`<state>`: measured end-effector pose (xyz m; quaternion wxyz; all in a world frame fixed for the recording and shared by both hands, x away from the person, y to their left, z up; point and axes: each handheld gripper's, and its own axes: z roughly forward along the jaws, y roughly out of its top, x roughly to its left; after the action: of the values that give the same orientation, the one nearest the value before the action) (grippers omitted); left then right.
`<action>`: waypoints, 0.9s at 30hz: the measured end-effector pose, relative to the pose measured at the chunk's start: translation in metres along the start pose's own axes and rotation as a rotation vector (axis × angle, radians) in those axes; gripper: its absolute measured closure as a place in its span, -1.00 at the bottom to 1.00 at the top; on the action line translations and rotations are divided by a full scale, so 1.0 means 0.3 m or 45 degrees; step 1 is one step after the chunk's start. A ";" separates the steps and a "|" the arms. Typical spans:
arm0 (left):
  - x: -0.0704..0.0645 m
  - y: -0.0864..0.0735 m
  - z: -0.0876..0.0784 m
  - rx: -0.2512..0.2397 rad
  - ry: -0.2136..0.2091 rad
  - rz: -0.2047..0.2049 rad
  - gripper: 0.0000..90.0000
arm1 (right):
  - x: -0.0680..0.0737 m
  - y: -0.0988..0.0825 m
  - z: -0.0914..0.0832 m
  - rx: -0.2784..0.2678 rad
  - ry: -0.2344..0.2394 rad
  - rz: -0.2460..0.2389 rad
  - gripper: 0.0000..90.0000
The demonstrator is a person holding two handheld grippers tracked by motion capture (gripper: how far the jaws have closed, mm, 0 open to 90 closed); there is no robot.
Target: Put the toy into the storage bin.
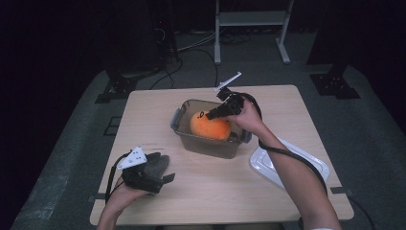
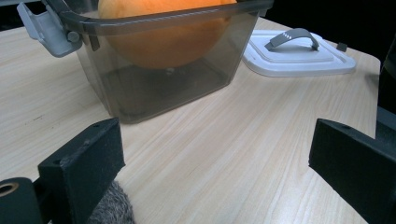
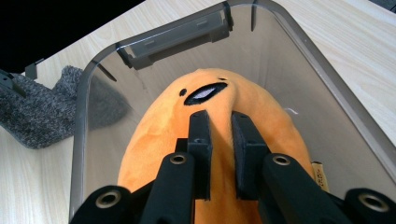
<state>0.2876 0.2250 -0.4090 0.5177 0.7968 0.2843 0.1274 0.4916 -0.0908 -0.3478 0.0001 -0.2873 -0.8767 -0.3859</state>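
An orange plush toy [image 1: 210, 127] with a small face [image 3: 204, 92] lies in a clear grey plastic box [image 1: 181, 116] at the table's middle. My right gripper [image 1: 209, 115] reaches into the box from the far right, and its jaws [image 3: 219, 122] are shut on a fold of the plush's top. Near the front left my left gripper [image 1: 165, 168] rests low on the table, open wide [image 2: 217, 163], facing the box [image 2: 163, 19]. A grey fuzzy object [image 1: 155, 164] lies by its left jaw [image 2: 111, 209], not pinched.
The box's white lid [image 1: 270, 166] with a grey handle [image 2: 293, 38] lies flat on the table at the right, near the right forearm. Grey latches hang on the box's ends [image 2: 44, 29]. Bare wood [image 2: 224, 140] stretches between left gripper and box.
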 end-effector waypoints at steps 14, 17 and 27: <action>-0.001 0.000 0.000 0.001 -0.002 -0.002 -0.94 | 0.002 -0.005 0.025 0.029 0.008 0.005 0.72; -0.001 -0.001 0.000 0.002 -0.001 -0.003 -0.94 | 0.000 -0.008 0.026 0.030 0.006 -0.003 0.71; 0.000 0.000 0.000 0.002 -0.002 -0.002 -0.94 | 0.007 -0.008 0.034 0.052 0.013 -0.004 0.67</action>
<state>0.2874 0.2250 -0.4090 0.5175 0.7970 0.2847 0.1262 0.4908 -0.0842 -0.3561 0.0098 -0.2838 -0.8848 -0.3695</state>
